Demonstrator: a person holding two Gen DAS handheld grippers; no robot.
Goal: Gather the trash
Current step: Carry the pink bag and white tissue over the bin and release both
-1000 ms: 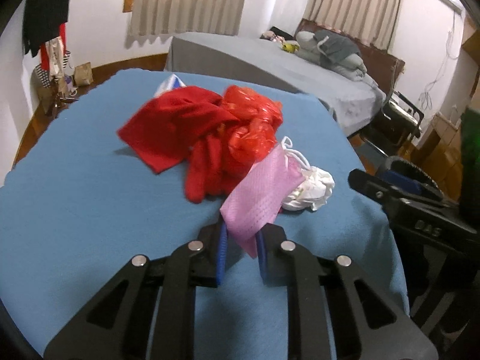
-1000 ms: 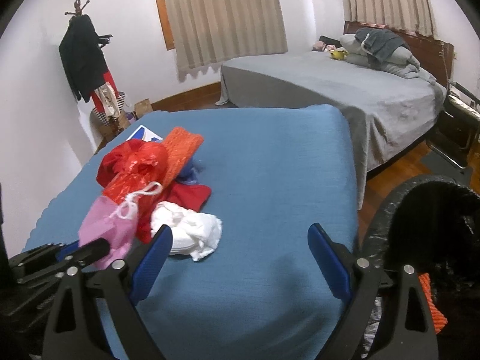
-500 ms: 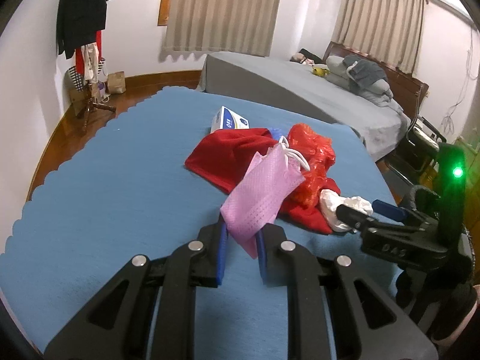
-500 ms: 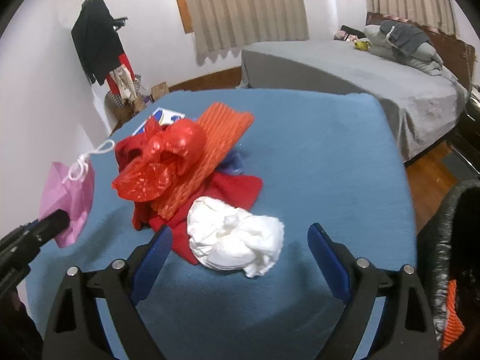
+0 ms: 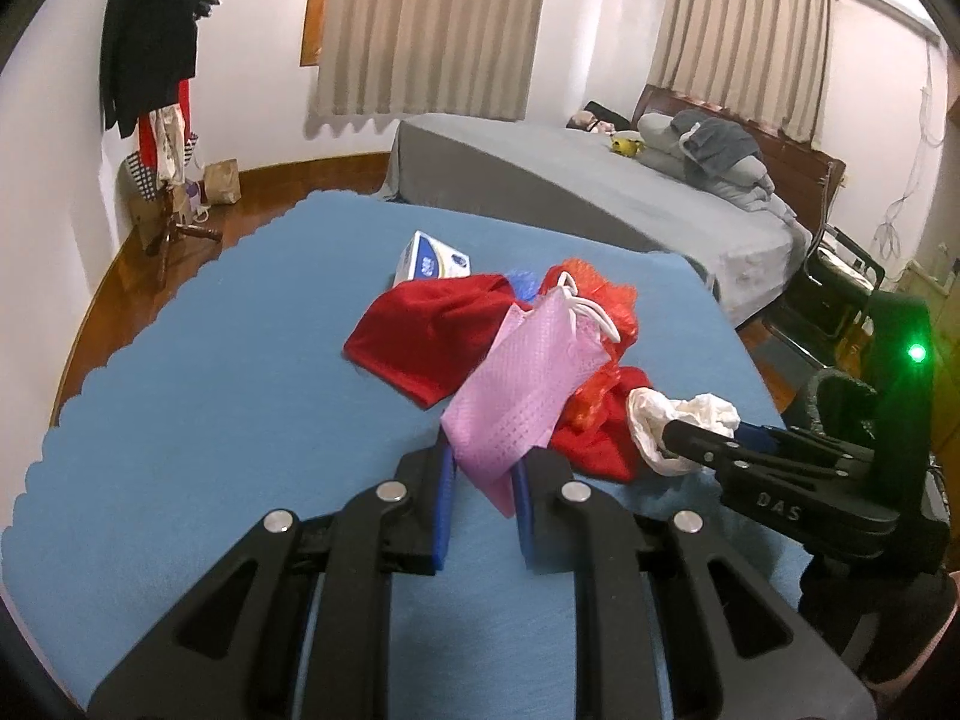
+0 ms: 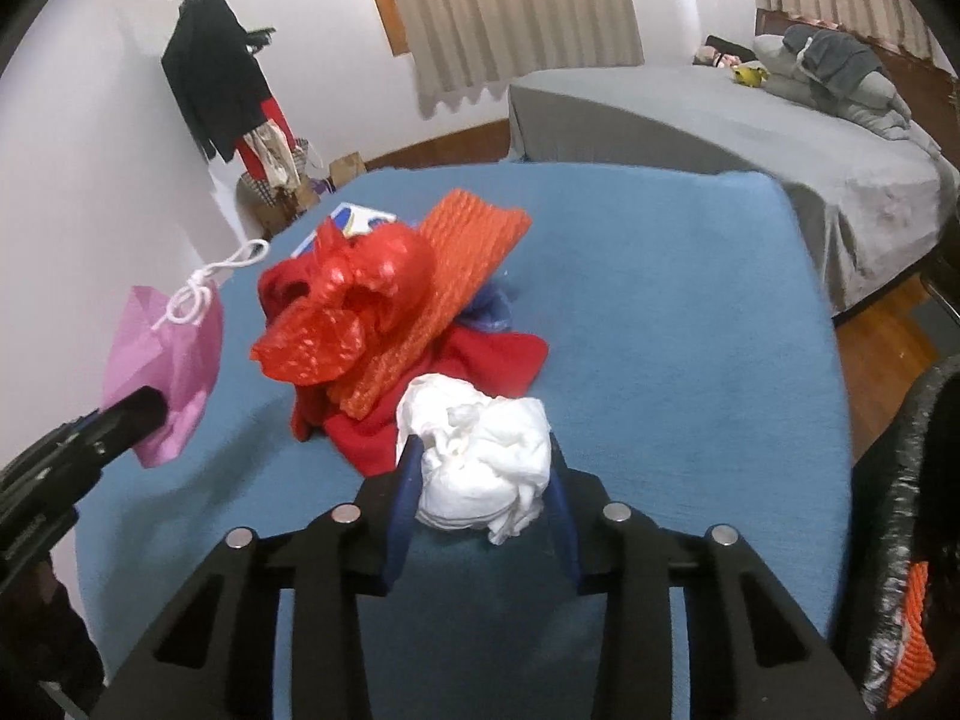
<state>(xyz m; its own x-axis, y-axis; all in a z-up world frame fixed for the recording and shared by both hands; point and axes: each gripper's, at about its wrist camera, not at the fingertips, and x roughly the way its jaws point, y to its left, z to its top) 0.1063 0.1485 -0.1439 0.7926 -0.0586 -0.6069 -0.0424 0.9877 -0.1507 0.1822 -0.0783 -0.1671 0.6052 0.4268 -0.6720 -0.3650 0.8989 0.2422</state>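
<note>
From the left wrist view, the left hand-held gripper is clamped nearly shut on a pink mesh-textured bag with a white drawstring, held up above the blue-covered table. Behind the bag lies the pile: a red cloth, an orange-red crinkled plastic bag and, beyond the red cloth, a blue-and-white carton. Right of the red cloth, the right hand-held gripper has its tips at a crumpled white paper wad.

From the right wrist view, the right hand-held gripper is closing, with the white wad between its blue pads, which appear to be pressing its sides. The wad sits on the table just in front of the red cloth. This view alone shows an orange ribbed foam sheet on the pile and the black-lined bin at the table's right edge.

The step in hand appears to be seizing the wad. Next, both pieces probably need carrying to the bin and releasing there, without snagging the red cloth.
</note>
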